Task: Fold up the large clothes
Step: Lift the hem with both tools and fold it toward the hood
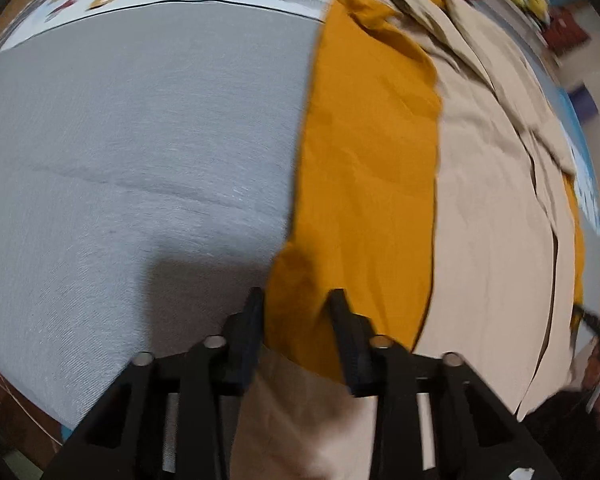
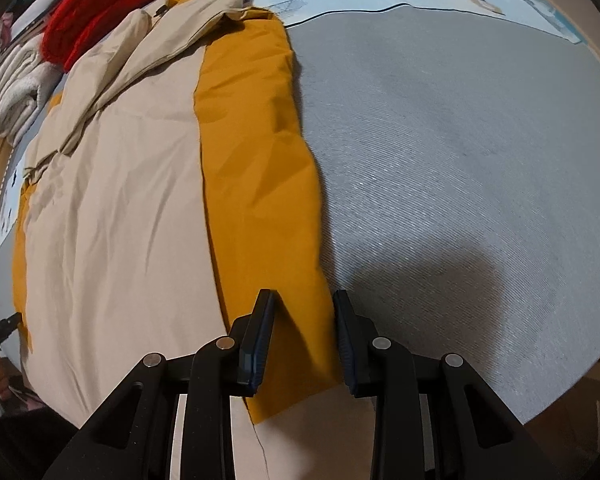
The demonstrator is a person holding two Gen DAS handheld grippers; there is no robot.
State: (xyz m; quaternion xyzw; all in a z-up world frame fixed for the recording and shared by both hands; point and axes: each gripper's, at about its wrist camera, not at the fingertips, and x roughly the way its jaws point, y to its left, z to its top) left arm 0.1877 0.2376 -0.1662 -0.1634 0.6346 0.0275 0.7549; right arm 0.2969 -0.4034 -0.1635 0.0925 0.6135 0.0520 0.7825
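Plainly the soft, light beige-and-mustard cotton garment (image 2: 116, 208) spread on the grey bench (image 2: 460, 160) is best taken at its mustard edges, which each part-spread gripper (image 1: 296, 312) (image 2: 304, 312) straddles without visibly pinching.

Both grippers point steeply down. The left gripper (image 1: 296, 300) has its fingers (image 1: 252, 320) a little apart, fabric lying between them — whether they pinch it cannot be told. The right gripper (image 2: 304, 300) stands likewise — fingers (image 2: 264, 320) parted over fabric.
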